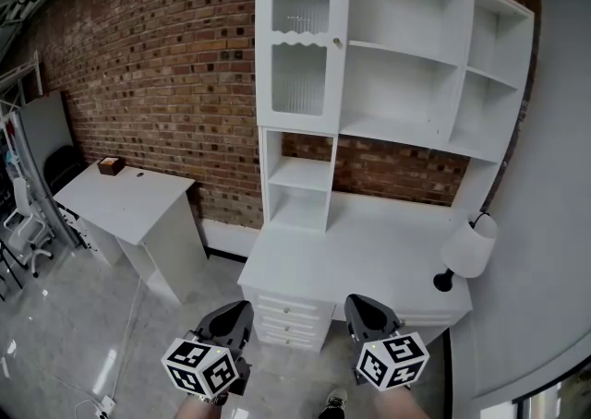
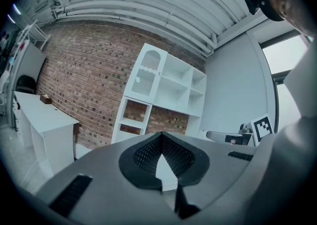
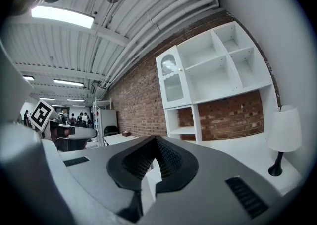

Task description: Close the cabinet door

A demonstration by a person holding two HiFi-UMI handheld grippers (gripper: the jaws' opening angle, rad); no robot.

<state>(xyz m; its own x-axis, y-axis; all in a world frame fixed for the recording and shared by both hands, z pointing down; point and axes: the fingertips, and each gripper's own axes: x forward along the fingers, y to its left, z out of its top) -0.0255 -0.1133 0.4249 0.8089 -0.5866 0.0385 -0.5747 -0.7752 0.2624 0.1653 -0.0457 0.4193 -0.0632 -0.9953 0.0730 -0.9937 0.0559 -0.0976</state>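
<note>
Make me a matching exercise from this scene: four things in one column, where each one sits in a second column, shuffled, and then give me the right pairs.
Column one
1. table lamp
2. small brown box
3. glass-fronted cabinet door
4. drawers

Column two
A. under the desk top, at its left end
B. top left of the shelf unit
C. on the separate white table by the brick wall
D. right end of the desk top

Pairs: 1-D, 2-C, 3-B, 4-A
</note>
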